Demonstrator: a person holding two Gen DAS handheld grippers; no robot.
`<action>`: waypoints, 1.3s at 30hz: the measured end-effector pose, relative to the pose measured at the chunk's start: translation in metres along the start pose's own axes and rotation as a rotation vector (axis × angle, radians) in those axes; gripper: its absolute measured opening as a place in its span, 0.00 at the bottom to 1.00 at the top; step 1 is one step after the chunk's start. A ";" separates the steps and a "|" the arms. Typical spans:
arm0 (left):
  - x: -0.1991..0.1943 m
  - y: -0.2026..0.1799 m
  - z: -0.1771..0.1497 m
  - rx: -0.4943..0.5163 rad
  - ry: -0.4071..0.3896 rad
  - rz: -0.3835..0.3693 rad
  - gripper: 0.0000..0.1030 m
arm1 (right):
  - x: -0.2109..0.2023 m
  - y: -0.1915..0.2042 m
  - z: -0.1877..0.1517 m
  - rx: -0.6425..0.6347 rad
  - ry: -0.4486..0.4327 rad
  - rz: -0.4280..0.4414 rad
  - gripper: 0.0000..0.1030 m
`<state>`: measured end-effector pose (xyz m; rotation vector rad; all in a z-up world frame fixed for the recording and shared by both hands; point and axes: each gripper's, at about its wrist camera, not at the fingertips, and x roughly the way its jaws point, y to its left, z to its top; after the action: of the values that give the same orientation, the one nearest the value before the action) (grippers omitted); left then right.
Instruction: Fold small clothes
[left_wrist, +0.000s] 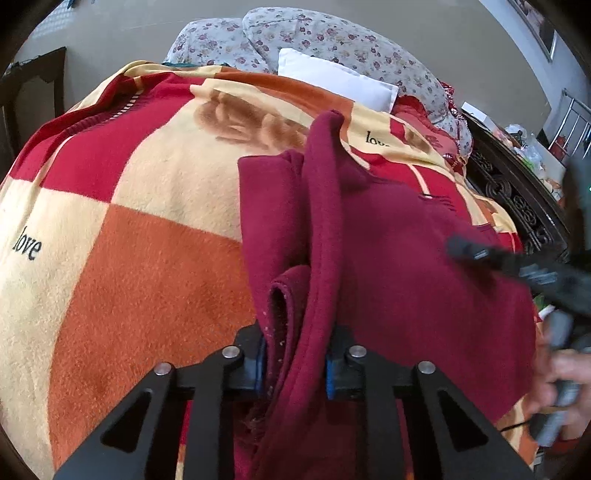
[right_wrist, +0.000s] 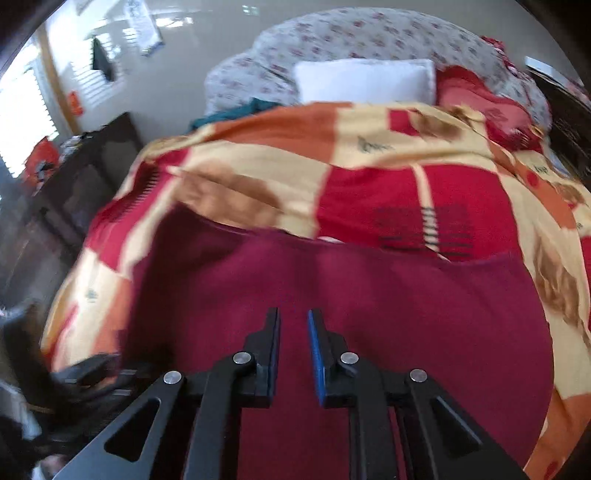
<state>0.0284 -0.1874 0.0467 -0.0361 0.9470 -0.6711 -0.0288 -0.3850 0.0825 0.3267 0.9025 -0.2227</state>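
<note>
A maroon fleece garment lies on the checked blanket on the bed. My left gripper is shut on a bunched fold of the garment, which rises between its jaws. In the right wrist view the garment lies spread flat. My right gripper is open and empty, just above the cloth, with a narrow gap between its jaws. The right gripper also shows blurred at the right edge of the left wrist view, held by a hand.
A white pillow and floral pillows lie at the head of the bed. A dark carved bed frame runs along the right side. Dark furniture with clutter stands left of the bed, near a window.
</note>
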 end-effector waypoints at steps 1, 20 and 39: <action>-0.004 0.000 0.001 -0.006 0.003 -0.015 0.20 | 0.008 -0.004 -0.002 0.020 0.014 0.005 0.15; -0.035 -0.022 0.003 -0.030 0.013 -0.049 0.20 | -0.018 -0.012 -0.068 0.056 0.107 0.163 0.14; -0.042 -0.030 -0.023 -0.058 -0.076 -0.077 0.20 | 0.008 0.129 0.029 -0.145 0.201 0.225 0.76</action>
<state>-0.0212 -0.1820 0.0733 -0.1490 0.8950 -0.7086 0.0395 -0.2764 0.1163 0.3165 1.0655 0.0847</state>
